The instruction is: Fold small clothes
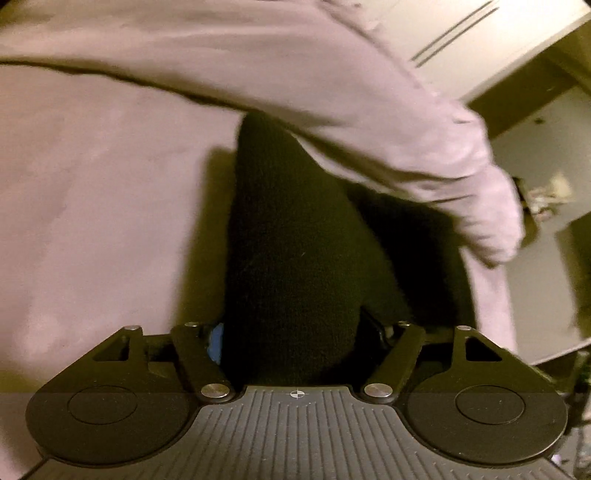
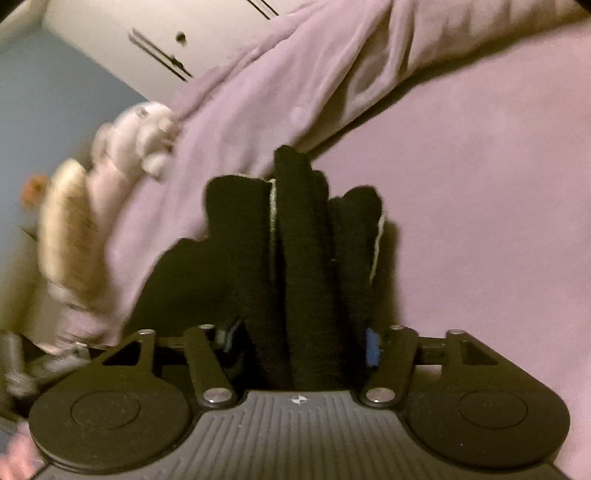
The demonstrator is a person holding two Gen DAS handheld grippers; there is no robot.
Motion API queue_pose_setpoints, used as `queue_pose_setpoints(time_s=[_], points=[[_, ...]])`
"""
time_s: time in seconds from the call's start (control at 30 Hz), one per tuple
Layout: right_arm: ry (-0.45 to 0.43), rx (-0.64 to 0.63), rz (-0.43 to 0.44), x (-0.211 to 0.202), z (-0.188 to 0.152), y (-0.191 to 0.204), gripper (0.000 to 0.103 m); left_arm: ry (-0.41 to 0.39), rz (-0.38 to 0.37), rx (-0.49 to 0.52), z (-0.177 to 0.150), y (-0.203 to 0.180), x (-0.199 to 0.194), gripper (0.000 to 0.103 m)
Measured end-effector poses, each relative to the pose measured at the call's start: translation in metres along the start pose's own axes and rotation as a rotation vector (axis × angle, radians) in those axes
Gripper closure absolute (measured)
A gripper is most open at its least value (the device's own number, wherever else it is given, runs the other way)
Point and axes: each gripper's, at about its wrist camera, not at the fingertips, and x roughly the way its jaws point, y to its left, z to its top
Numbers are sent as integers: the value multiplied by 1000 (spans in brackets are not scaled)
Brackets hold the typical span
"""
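A mauve sheet (image 1: 92, 221) covers the bed, with a rumpled duvet (image 1: 314, 74) of the same colour heaped along its far side and pale cupboard doors (image 1: 461, 33) behind.

The left gripper (image 1: 291, 332) has a bunch of black cloth (image 1: 291, 240) rising straight out from between its fingers, filling the gap; a blue pad (image 1: 218, 341) shows pressed against the cloth's left side, so the jaws look clamped on it. Left of these tongs the sheet lies flat and open right out to the frame edge. Ahead, the duvet fold crosses above the cloth's top. To the right the duvet's end droops past the mattress edge, and beyond it lies pale floor (image 1: 546, 155) with a small blurred clutter (image 1: 546, 199).

The right gripper (image 2: 299, 339) likewise grips the black cloth (image 2: 295, 258), here gathered in three upright folds with thin pale hems (image 2: 272, 206), packed between its blue pads (image 2: 372, 349). Right of these tongs the sheet (image 2: 480, 221) is flat and open. Ahead and leftward the duvet (image 2: 295, 92) slopes across. Further left, blurred soft toys (image 2: 110, 177) crowd the bed's edge against a blue wall (image 2: 48, 99).
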Motion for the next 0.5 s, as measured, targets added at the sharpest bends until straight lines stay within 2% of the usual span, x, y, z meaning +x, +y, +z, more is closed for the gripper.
queue_pose_setpoints(time_s=[0.1,0.17,0.23,0.3,0.4,0.47,0.5], points=[[-62,-113,-111,-28,-10,13,38,-25,82,92,-8,0,-17,24],[-136,-239,-186,-50,-22,32,38,-51,131,149,-13,-10,-27,19],[-197,-340,-223,-59,-30,54,40,-71,187,182,-16,-15,-35,17],[-226,-408,-224,-56,-35,71,50,-72,218,207,-16,-20,-35,15],[-234,-512,-226,-31,-37,101,58,-71,251,212,-10,-31,-22,14],[-216,-563,-259,-9,-35,109,65,-65,247,206,-10,-34,-14,10],[-218,-592,-309,3,-35,112,67,-61,255,208,-9,-33,-9,8]])
